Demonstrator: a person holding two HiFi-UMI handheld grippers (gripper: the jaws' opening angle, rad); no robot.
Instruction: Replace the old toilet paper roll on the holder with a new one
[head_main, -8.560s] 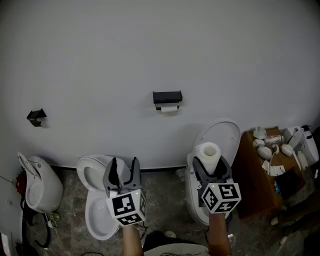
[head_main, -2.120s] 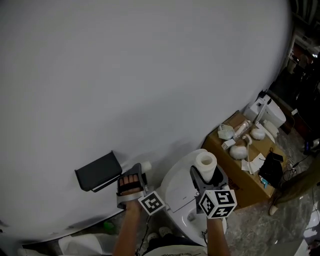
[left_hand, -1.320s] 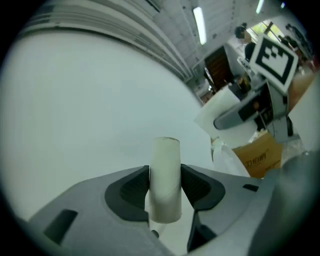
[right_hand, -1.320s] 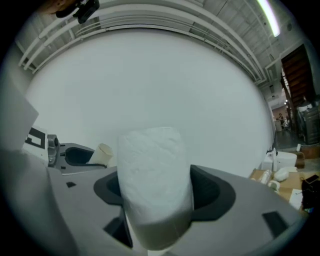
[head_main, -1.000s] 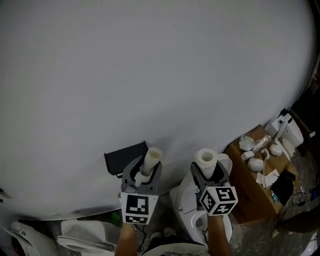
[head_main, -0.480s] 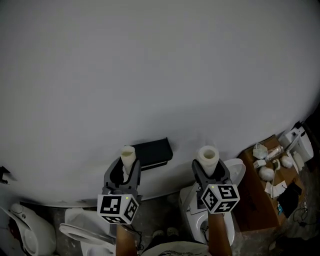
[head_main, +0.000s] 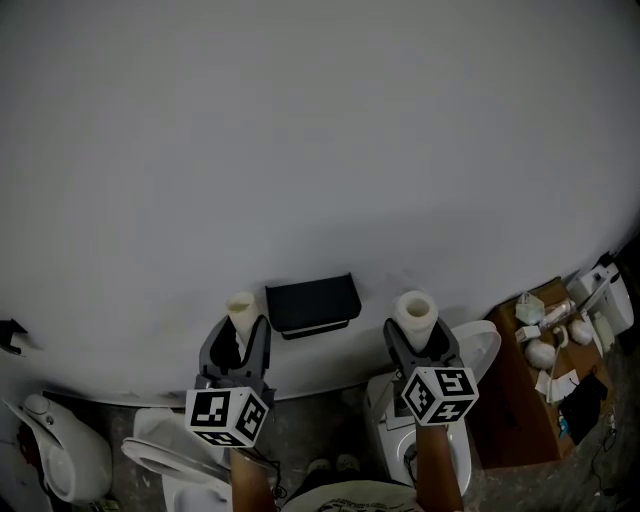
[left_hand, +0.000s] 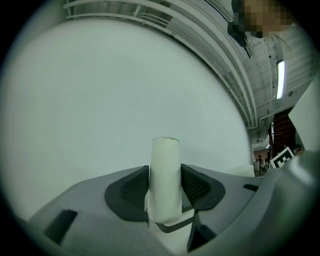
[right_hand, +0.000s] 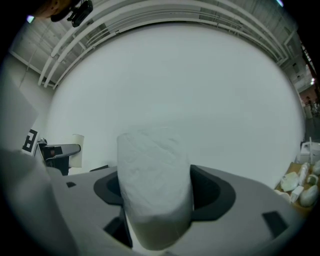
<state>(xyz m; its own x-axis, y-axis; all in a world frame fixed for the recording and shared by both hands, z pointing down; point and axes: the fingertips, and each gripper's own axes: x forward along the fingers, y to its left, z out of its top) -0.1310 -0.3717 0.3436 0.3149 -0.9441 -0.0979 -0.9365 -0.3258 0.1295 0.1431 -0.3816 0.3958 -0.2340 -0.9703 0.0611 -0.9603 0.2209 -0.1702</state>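
The left tongs, low and left of centre in the head view, are clamped on the old roll. It is little more than a thin pale tube, standing upright between the pads and poking out above their tips. Just to its right the black holder sits on the grey wall, close to the tube but apart from it. Further right, at about the same height, the right tongs grip the new roll. This fat white roll also stands upright, and the jaws are spread wide to press on its sides. A white toilet shows behind them, towards the lower right.
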